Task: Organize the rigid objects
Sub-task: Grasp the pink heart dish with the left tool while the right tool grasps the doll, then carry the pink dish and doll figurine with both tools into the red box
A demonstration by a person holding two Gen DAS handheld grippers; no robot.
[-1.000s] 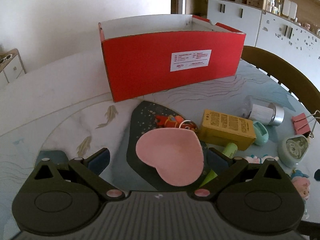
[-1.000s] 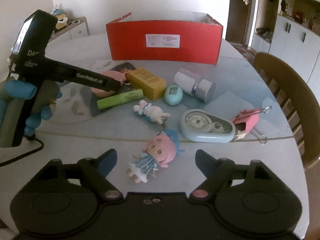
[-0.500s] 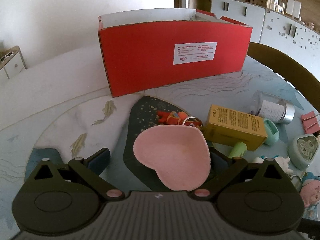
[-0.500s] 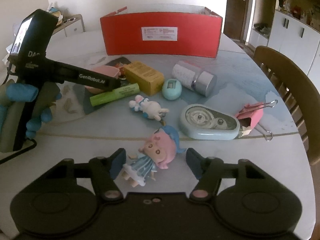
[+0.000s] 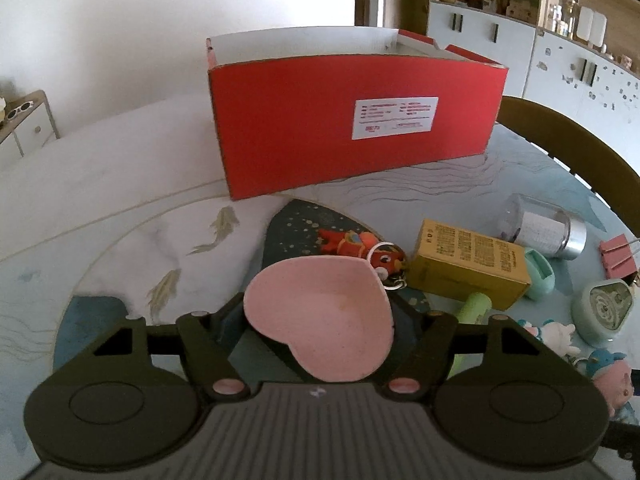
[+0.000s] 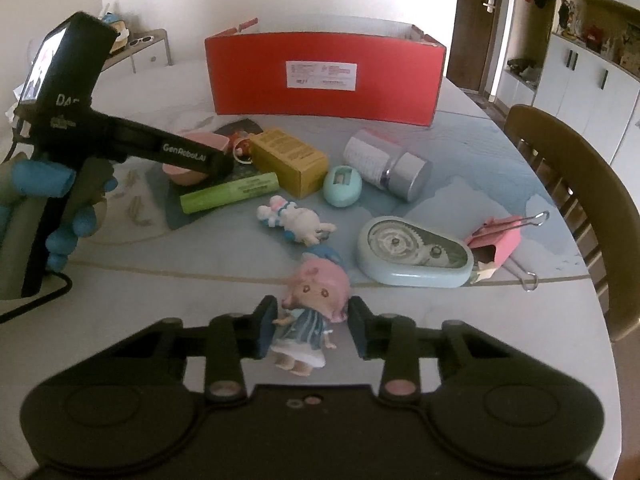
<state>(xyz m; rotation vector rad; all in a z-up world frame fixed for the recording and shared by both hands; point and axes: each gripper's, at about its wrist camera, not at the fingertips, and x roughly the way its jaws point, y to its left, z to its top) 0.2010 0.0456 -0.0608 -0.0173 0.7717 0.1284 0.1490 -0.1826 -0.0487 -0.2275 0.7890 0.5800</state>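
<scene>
Left gripper: jaws closing around pink heart dish, lower centre, contact unclear
Right gripper: jaws closing, pink-haired doll between them, lower centre
Red box: upper centre, open-topped

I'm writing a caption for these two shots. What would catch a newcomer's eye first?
The big red box at the back of the table dominates both views. Next, the right gripper, jaws closing around a pink-haired doll at the near edge, and the left gripper, jaws closing around a pink heart-shaped dish.
</scene>
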